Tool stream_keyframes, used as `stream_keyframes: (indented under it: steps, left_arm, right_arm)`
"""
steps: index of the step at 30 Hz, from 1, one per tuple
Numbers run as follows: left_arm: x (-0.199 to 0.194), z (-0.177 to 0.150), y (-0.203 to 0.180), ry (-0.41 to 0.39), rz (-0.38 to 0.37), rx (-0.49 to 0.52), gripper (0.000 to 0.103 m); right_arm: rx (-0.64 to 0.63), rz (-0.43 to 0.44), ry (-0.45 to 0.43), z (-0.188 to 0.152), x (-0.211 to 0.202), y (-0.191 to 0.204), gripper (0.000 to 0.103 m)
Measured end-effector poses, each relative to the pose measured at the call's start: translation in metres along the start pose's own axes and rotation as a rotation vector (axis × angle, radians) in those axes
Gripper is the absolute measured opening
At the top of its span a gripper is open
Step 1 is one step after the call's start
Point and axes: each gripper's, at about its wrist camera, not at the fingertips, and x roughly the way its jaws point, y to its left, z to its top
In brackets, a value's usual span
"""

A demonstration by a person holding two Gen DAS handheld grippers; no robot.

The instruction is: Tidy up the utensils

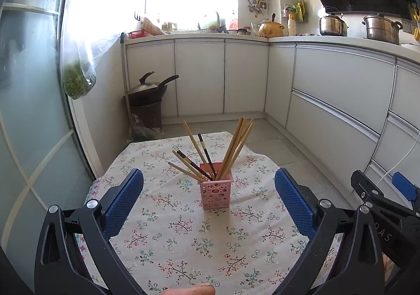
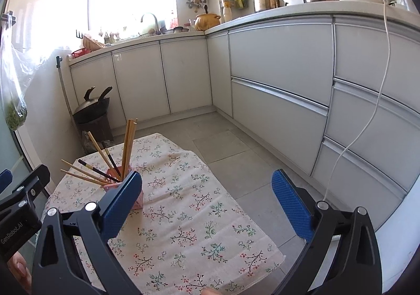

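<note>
Reading "GenRobot.AI" on left gripper [image 2: 5, 182] — both grippers, right gripper [image 2: 207, 190] too, wide apart, empty.

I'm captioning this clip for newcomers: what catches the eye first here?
A pink perforated holder stands mid-table on the floral tablecloth, with chopsticks fanning out of it. Both tools, left tool and right tool, frame the cloth with blue pads wide open, holding nothing.
</note>
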Motion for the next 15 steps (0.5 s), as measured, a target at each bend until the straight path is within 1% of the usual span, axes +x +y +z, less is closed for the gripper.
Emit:
stream_keyframes:
  steps: [9,15]
  left_arm:
    - [0.0023,-0.0013,-0.0003,0.007,-0.002,-0.002,0.096]
    - [0.0065,-0.0030,-0.0008,0.025,-0.005,-0.006,0.096]
  right_arm:
    - [-0.001,0.000,0.002,-0.0007,0.0010,0.0000,0.097]
    - [0.000,0.002,0.009,-0.0012,0.0022,0.0000,0.097]
